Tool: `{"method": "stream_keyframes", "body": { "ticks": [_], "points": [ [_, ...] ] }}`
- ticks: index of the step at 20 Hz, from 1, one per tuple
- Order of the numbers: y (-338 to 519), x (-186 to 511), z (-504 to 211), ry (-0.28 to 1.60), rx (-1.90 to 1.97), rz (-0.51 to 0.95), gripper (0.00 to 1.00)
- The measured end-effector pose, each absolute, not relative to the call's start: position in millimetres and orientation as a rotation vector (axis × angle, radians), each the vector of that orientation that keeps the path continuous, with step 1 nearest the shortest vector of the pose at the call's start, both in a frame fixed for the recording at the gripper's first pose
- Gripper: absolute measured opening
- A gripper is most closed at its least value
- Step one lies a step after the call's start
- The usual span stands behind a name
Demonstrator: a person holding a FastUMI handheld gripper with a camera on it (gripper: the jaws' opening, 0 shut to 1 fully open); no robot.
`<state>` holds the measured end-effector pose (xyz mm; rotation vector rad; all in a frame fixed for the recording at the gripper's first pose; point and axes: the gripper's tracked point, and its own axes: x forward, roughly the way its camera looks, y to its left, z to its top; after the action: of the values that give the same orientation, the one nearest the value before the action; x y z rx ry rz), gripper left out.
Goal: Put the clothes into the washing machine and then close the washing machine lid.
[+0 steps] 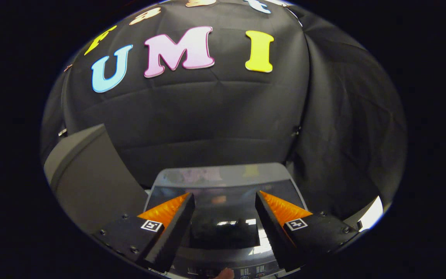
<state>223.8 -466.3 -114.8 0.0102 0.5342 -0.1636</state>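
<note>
Two fingers of the gripper (225, 201) stand wide apart, holding nothing. Between and beyond them lies the washing machine (223, 182), its glossy lid (223, 217) down.

a grey box-like object (87, 174) stands against the black cloth wall (215, 128).

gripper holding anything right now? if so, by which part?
Nothing held. The gripper is open, its fingers spread with no garment between them, above the grey washing machine's glossy dark lid, which looks closed.
</note>
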Motion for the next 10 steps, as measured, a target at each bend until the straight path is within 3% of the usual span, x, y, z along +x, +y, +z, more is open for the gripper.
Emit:
{"method": "stream_keyframes", "body": {
  "ticks": [10],
  "points": [
    [-474.8, 173.9, -182.6, 0.731, -0.034, -0.188, 0.99]
  ]
}}
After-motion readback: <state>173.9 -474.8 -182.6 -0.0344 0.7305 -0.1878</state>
